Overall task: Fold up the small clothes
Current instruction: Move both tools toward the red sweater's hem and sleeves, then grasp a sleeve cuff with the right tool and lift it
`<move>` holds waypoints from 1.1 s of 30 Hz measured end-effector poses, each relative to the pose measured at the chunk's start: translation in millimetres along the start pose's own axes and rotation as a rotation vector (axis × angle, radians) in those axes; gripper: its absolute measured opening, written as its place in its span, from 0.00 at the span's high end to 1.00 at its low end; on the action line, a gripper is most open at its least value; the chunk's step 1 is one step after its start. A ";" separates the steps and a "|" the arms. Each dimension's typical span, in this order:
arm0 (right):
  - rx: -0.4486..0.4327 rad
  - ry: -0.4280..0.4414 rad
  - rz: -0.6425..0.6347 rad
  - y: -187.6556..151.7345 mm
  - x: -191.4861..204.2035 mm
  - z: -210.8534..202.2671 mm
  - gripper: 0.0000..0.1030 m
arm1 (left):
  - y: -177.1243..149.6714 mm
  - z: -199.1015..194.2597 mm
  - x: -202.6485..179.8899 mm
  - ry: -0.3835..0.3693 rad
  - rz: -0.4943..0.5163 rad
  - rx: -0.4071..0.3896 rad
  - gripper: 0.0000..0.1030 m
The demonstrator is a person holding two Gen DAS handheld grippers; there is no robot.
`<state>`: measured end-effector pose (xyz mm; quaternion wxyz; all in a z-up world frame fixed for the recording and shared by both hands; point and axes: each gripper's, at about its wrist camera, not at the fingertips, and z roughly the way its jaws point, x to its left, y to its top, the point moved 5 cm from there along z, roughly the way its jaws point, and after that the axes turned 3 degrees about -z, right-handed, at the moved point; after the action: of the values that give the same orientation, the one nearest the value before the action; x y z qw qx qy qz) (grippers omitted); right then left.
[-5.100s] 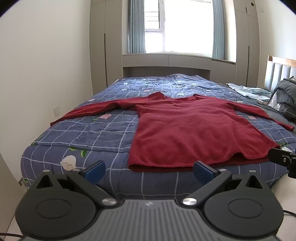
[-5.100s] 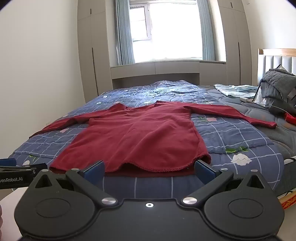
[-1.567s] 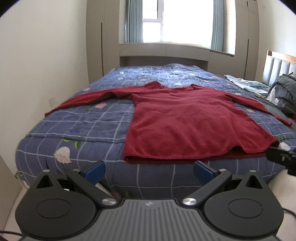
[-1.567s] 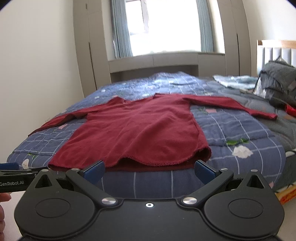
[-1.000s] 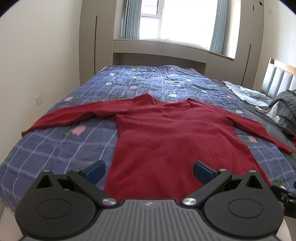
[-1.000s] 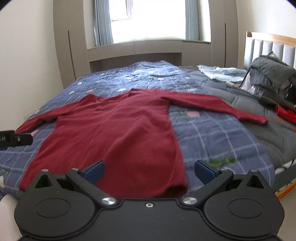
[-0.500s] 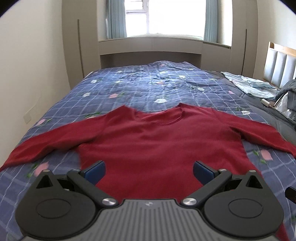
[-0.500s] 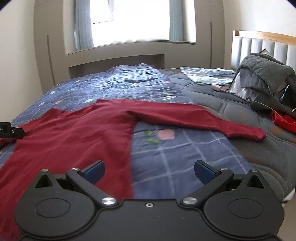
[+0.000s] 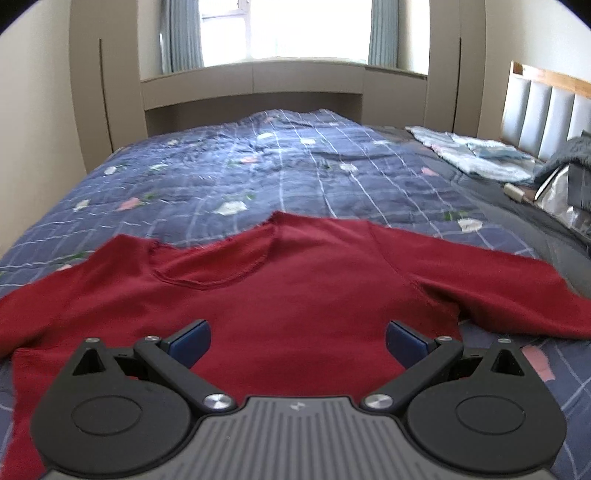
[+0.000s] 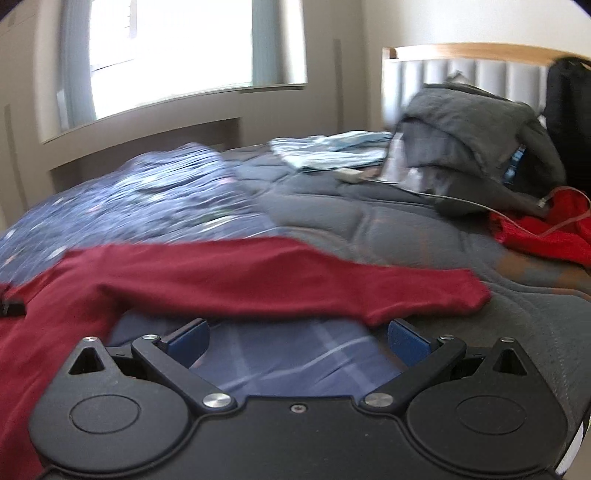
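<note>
Red cloth fills the lower half of the left wrist view: one long-sleeved red top [image 9: 295, 295] lies spread flat on the blue checked quilt [image 9: 295, 166], neckline toward the window [image 9: 284, 29], its two sleeves stretched out to either side. The left gripper [image 9: 297, 341] hangs over the chest of the top with its two blue-padded fingers wide apart and nothing between them.

In the right wrist view, which is blurred, the right gripper [image 10: 298, 338] is likewise spread wide and empty. It sits over a bare patch of quilt just below the right sleeve [image 10: 277, 284], whose cuff end lies just beyond the right-hand finger. Whether either finger touches the fabric cannot be told.

One bed carries everything. Beyond the quilt, toward the headboard [image 10: 461, 70], a grey blanket [image 10: 369, 229] covers the mattress. On it I count:
- one heap of dark grey clothing [image 10: 476, 136] against the headboard;
- one pale blue folded garment [image 10: 332, 151] near the window side;
- one bright red item [image 10: 543, 229] at the right edge, with a thin cable lying across it;
- one small white object [image 10: 349, 175] just beside the pale blue garment, too blurred to name.

Two curtains frame the window, one on each side.
</note>
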<state>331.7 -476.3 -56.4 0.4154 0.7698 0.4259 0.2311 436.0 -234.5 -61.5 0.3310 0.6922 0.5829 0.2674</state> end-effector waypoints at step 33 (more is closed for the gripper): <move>0.036 -0.260 0.534 23.3 -146.4 82.7 0.94 | -6.8 15.0 21.3 -0.009 -0.021 0.058 0.00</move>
<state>323.5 -643.8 -82.6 0.3773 0.8849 0.1558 0.2241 446.9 -215.0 -76.6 0.3162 0.6966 0.5962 0.2434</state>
